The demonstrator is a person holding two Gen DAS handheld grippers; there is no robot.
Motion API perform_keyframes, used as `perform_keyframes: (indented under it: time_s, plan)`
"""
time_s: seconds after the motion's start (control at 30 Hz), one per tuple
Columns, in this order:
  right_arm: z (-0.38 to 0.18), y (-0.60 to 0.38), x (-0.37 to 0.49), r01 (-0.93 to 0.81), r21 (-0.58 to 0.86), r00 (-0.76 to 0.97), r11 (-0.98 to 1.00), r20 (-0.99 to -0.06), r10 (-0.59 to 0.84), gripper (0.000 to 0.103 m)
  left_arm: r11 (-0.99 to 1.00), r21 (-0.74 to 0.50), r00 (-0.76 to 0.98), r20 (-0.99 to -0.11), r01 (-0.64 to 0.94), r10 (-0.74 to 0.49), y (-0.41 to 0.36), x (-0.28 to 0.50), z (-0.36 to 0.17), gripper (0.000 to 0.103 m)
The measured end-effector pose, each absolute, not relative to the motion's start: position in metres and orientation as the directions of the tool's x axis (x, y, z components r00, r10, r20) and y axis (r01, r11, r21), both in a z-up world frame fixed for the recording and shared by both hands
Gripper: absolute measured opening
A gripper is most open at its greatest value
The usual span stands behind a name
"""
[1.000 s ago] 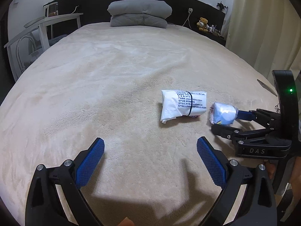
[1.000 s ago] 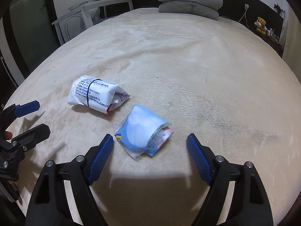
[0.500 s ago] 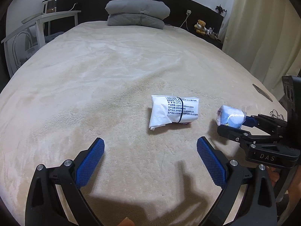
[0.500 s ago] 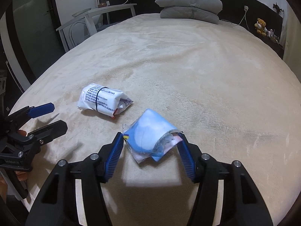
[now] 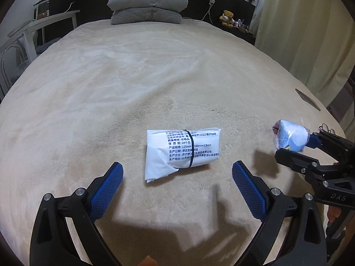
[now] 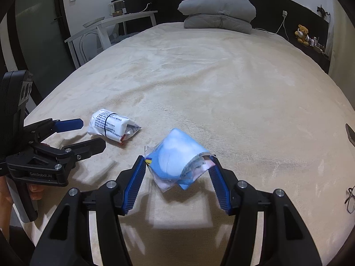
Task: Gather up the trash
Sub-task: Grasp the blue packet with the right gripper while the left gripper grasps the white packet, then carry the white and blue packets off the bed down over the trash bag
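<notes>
Beige plush covers the bed (image 5: 155, 77), and everything else is placed here against the white packet (image 5: 183, 153) that lies flat on it, a printed pack with a thin black band around its middle. The left gripper (image 5: 177, 177) hangs just short of the packet's near side, its blue pads spread wide apart and touching nothing, with the packet sitting ahead of the gap between them. To the right of the packet, and clear of the cover, the right gripper (image 6: 177, 168) is clamped on a blue wrapper (image 6: 177, 161), a crumpled piece of blue and clear plastic pinched between both pads; its shadow falls on the cover beneath it. In the left wrist view that wrapper (image 5: 290, 138) shows at the tip of the right gripper (image 5: 295, 146), near the packet but not touching it. Far beyond the packet, at the head of the bed, two grey pillows (image 5: 147, 6) are stacked against a dark headboard. Off to the right of the pillows a small teddy bear (image 5: 226, 17) sits on a shelf. Eyeglasses (image 6: 350, 199) lie on the cover well to the right of the packet.
</notes>
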State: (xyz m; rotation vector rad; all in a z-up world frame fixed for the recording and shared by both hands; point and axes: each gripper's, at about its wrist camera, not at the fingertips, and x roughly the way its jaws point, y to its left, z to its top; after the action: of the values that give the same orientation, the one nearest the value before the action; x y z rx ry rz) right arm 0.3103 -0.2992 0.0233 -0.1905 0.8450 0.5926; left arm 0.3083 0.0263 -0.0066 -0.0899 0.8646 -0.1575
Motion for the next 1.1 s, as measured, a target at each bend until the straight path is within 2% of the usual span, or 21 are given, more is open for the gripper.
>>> perform_keyframes:
  time_s: [0.4, 0.47, 0.5, 0.53, 0.6, 1.1]
  plan:
    - [0.019, -0.299, 0.322, -0.556, 0.062, 0.511, 0.829, -0.761, 0.399, 0.058, 0.991, -0.053, 0.614, -0.780, 0.121, -0.117, 0.008, 0.343, -0.022, 0.096]
    - [0.016, -0.297, 0.322, -0.561, 0.053, 0.507, 0.826, -0.767, 0.394, 0.058, 0.993, -0.046, 0.614, -0.782, 0.113, -0.106, 0.009, 0.344, -0.025, 0.083]
    - [0.016, -0.296, 0.322, -0.564, 0.047, 0.507, 0.825, -0.769, 0.391, 0.058, 0.995, -0.026, 0.621, -0.779, 0.101, -0.083, 0.010, 0.343, -0.025, 0.072]
    - [0.015, -0.296, 0.322, -0.566, 0.044, 0.506, 0.824, -0.770, 0.388, 0.058, 0.995, -0.022, 0.629, -0.774, 0.096, -0.077, 0.012, 0.341, -0.024, 0.071]
    - [0.015, -0.296, 0.322, -0.567, 0.045, 0.505, 0.823, -0.770, 0.390, 0.058, 0.993, -0.049, 0.646, -0.757, 0.103, -0.104, 0.016, 0.337, -0.020, 0.071]
    - [0.024, -0.294, 0.290, -0.562, 0.081, 0.537, 0.823, -0.721, 0.438, 0.058, 0.996, -0.002, 0.717, -0.694, 0.091, -0.067, 0.006, 0.273, 0.014, 0.071]
